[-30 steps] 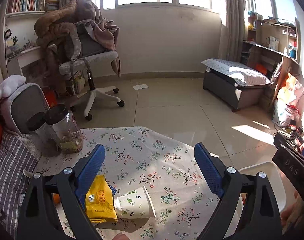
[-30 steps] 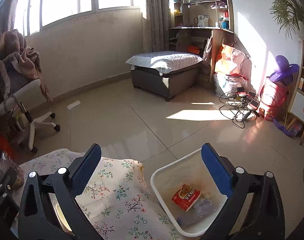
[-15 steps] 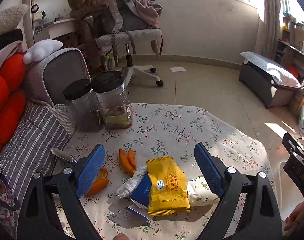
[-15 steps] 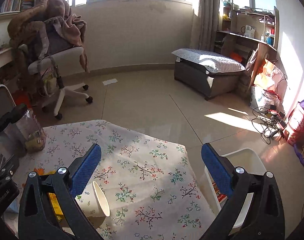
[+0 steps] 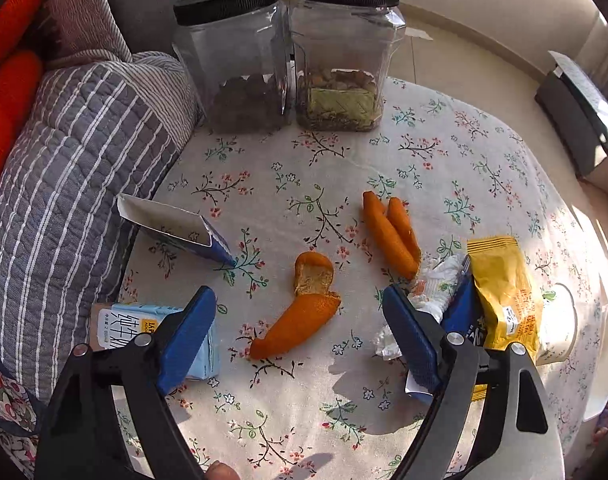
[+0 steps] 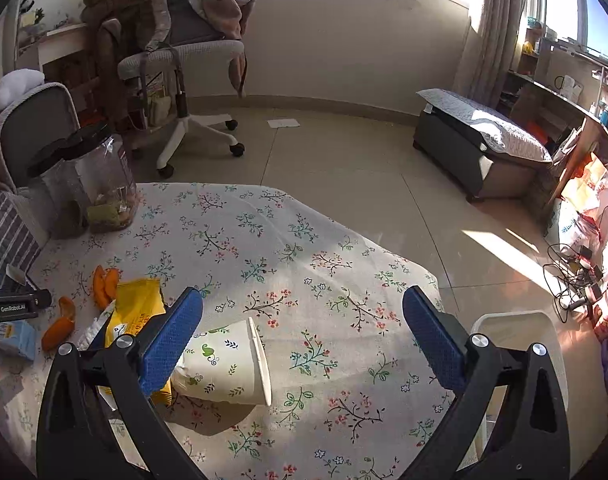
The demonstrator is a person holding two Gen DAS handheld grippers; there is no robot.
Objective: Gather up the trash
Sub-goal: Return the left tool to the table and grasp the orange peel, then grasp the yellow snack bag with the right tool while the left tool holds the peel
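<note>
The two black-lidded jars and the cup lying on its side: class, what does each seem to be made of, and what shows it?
Jars: probably clear glossy plastic; contents show through, walls faceted. Cup: looks like matte printed paper, with a thin rolled rim.

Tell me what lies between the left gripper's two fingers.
In the left wrist view, a curled orange peel lies on the floral tablecloth between the fingers of the left gripper, untouched; its jaws have just been closing.
</note>
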